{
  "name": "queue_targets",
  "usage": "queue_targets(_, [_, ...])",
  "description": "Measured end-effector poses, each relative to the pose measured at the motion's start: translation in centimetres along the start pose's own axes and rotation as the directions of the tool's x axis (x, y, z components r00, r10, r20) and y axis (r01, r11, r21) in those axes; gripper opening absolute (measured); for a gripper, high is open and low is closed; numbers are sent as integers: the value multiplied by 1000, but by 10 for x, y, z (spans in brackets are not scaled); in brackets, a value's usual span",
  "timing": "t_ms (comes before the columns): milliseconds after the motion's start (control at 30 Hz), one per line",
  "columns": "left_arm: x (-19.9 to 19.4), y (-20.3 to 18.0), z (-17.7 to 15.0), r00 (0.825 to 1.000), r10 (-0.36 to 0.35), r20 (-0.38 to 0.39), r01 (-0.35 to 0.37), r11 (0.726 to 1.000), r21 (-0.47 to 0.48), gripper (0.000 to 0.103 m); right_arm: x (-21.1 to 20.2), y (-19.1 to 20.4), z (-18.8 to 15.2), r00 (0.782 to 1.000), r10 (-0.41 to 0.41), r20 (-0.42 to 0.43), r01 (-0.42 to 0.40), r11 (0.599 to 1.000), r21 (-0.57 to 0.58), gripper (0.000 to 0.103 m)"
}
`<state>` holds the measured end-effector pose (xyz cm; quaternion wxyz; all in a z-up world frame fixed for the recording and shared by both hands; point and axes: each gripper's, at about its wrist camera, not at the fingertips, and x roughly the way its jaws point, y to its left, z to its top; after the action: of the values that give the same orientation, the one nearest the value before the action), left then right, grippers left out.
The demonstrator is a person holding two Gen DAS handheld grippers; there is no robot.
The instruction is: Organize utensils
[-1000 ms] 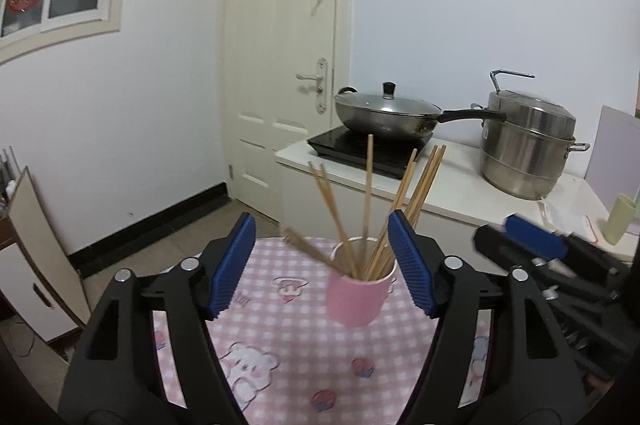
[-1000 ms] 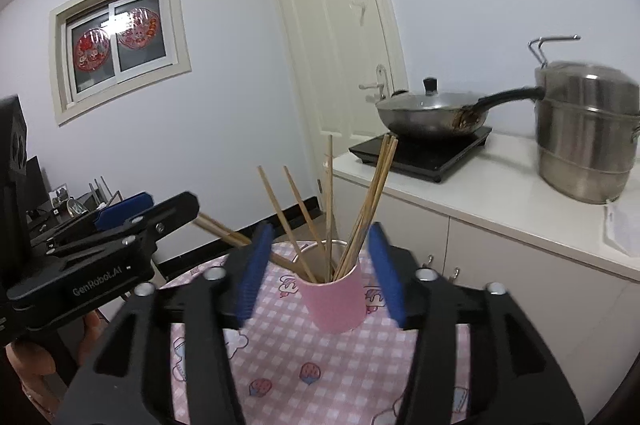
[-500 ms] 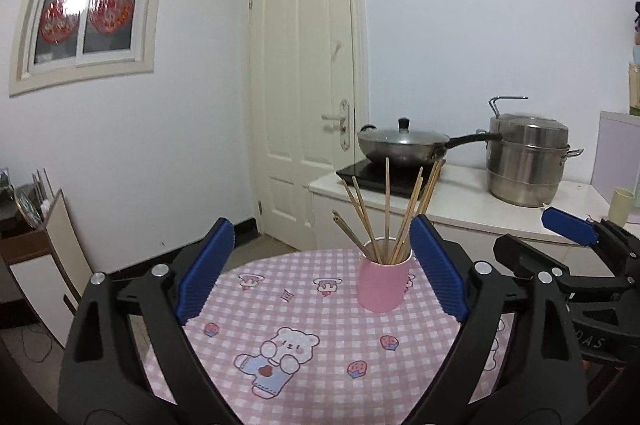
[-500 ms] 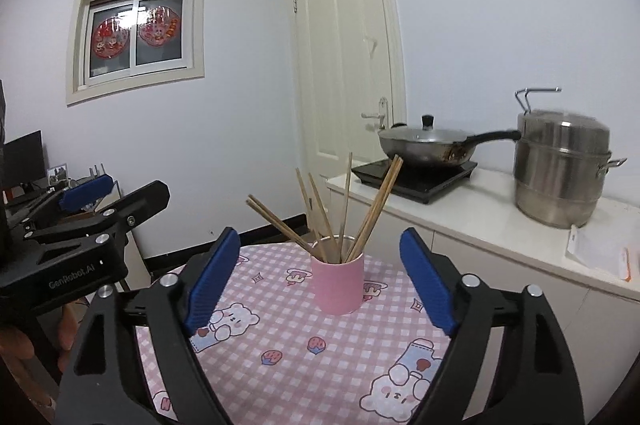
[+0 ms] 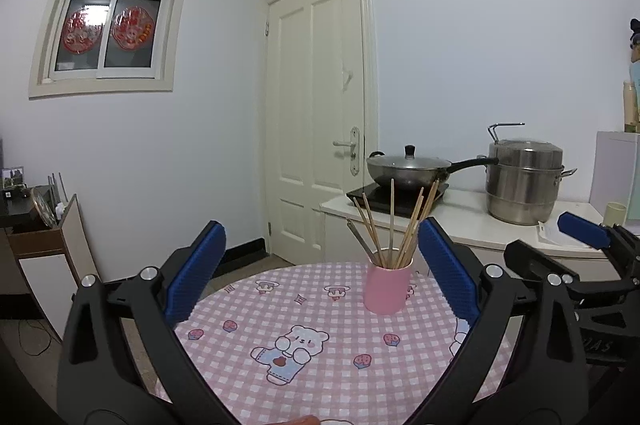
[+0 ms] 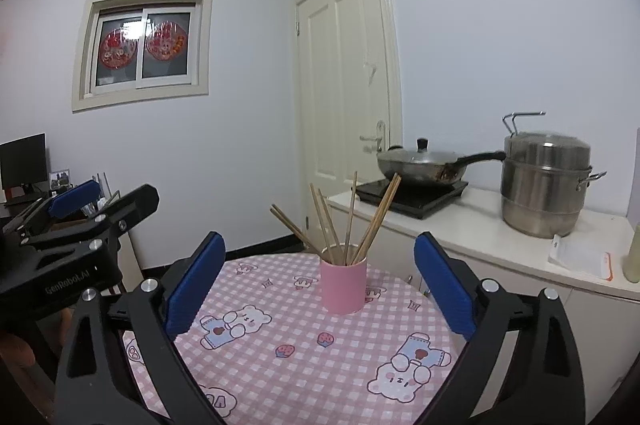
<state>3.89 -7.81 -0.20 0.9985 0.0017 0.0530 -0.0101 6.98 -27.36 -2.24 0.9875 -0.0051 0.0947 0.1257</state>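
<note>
Left wrist view first: the left tongs have just been opening and now stand wide apart with nothing between the pads. The pink cup sits upright on the far part of the checked tabletop, well ahead of the blue pads and not touching either. The chopsticks stand fanned out in it, tips up. They look like thin wood or bamboo, so I'd guess light and stiff but easy to snap or flick if squeezed near the tips. A lone stick will roll in the pads, so pinching across the middle of the bunch seems safest.

Right wrist view: same deal, the right tongs have just been opening too, wide and empty. The pink cup is ahead, between the pad lines but clear of them. It looks smooth, maybe ceramic, so probably slippery and tippy with those chopsticks leaning outward. I'd take it low around the body, not the rim.
</note>
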Motion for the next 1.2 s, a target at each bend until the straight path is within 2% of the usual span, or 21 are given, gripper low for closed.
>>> queue_targets(133, [-11,-3,-1,1000,6,26,-6,1000,15,96,-10,7,1,999,-22,34,22,1000,-20,93])
queue_targets(433, [-25,-1,-3,998,29,52,-30,999,23,96,-17,13,-3,998,-30,47,31,999,-24,94])
queue_targets(667, [-31,1,-6,997,46,60,-48,998,35,97,-22,16,-5,998,-32,54,33,999,-17,95])
queue_targets(1200, [-33,6,-7,998,37,53,-38,999,29,97,-30,20,-6,997,-42,67,43,999,-16,95])
